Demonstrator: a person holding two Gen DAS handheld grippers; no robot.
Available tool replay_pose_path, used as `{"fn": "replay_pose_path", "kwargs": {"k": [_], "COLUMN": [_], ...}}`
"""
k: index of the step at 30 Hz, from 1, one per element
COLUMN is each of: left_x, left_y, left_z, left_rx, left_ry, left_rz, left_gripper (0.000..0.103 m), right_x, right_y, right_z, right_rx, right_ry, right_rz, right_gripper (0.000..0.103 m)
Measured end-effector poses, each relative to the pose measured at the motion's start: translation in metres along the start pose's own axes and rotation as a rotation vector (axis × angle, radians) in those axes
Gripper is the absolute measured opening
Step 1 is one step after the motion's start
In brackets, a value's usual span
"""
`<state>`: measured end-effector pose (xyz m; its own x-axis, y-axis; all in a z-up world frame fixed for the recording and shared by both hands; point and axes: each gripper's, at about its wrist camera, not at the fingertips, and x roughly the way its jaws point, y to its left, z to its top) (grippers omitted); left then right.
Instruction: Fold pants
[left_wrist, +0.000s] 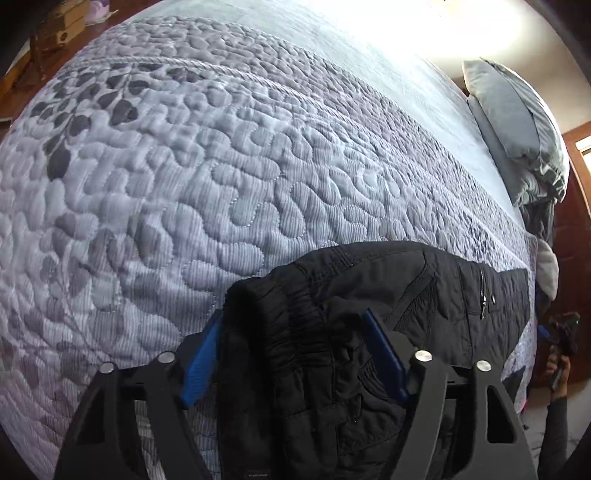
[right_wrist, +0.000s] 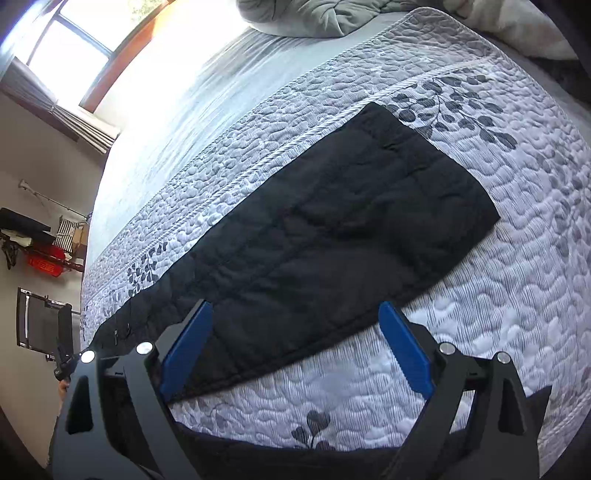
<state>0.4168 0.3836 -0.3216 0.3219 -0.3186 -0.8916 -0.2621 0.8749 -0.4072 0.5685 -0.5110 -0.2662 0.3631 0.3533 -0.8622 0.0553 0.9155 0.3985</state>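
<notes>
Lying lengthwise along the near side of the bed, the black pants (right_wrist: 332, 221) rest on the white quilt (right_wrist: 498, 295) with its grey leaf print, the legs stacked one on the other and stretched flat toward the far hem, while the elastic waist end bunches up under the left tongs (left_wrist: 293, 354). Those left tongs stand spread, with a thick wad of the waistband sitting between the blue fingers (left_wrist: 201, 365); the cloth fills most of the gap, yet I would call them released rather than clenched, since the pads look parted around the fabric and not pressing it flat. The right tongs (right_wrist: 297, 347) hang wide apart above the middle of the legs, gripping nothing, one finger over the black cloth and the other over bare quilt. My guess is the next fold brings the waist across toward the hem, or the reverse. The risk I see is at the left side: if those fingers close on only the top layer of that wad, the lower leg will stay behind and the stack will slide apart as it lifts. The padded cloth looks slippery and bulky, so a shallow bite could also let it drop midway. And with the right tongs straddling the edge, closing there might catch the quilt along with the pants and drag both.
</notes>
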Motion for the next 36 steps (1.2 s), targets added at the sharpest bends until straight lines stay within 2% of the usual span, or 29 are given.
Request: {"fn": "replay_pose_path", "kwargs": {"k": [2, 4, 6, 10, 13, 16, 23, 27, 29, 30, 31, 33, 36], "left_x": [0.004, 0.004, 0.002, 0.002, 0.002, 0.002, 0.005, 0.008, 0.008, 0.008, 0.007, 0.006, 0.001], "left_y": [-0.004, -0.002, 0.0, 0.003, 0.005, 0.008, 0.011, 0.012, 0.012, 0.012, 0.011, 0.009, 0.005], "left_z": [0.0, 0.002, 0.003, 0.004, 0.002, -0.001, -0.003, -0.003, -0.003, -0.003, -0.003, -0.004, -0.007], "left_rx": [0.022, 0.006, -0.014, -0.041, -0.06, -0.079, -0.096, -0.112, -0.121, -0.121, -0.12, -0.129, -0.127], "left_ry": [0.008, 0.003, -0.006, -0.033, -0.05, -0.059, -0.062, -0.061, -0.065, -0.068, -0.072, -0.086, -0.107], "left_rz": [0.024, 0.016, -0.005, 0.001, -0.006, -0.005, -0.004, -0.006, -0.007, -0.004, 0.003, 0.009, 0.026], "left_gripper": [0.064, 0.051, 0.044, 0.034, 0.033, 0.033, 0.033, 0.033, 0.033, 0.033, 0.032, 0.029, 0.024], "right_x": [0.007, 0.011, 0.014, 0.025, 0.048, 0.075, 0.111, 0.123, 0.122, 0.12, 0.117, 0.105, 0.088], "right_y": [-0.003, -0.01, -0.019, -0.039, -0.055, -0.061, -0.065, -0.061, -0.06, -0.062, -0.065, -0.063, -0.059], "right_z": [0.021, 0.044, 0.069, 0.113, 0.139, 0.155, 0.169, 0.172, 0.173, 0.174, 0.175, 0.173, 0.17], "right_rx": [-0.014, -0.019, -0.029, -0.042, -0.053, -0.089, -0.167, -0.202, -0.195, -0.177, -0.161, -0.175, -0.183], "right_ry": [0.01, 0.008, 0.002, -0.009, 0.024, 0.062, 0.119, 0.153, 0.145, 0.138, 0.139, 0.112, 0.07], "right_rz": [-0.012, -0.025, -0.041, -0.084, -0.129, -0.132, -0.08, -0.098, -0.086, -0.076, -0.048, -0.036, -0.051], "right_gripper": [0.091, 0.091, 0.091, 0.091, 0.091, 0.091, 0.091, 0.09, 0.071, 0.049, 0.019, 0.012, 0.009]}}
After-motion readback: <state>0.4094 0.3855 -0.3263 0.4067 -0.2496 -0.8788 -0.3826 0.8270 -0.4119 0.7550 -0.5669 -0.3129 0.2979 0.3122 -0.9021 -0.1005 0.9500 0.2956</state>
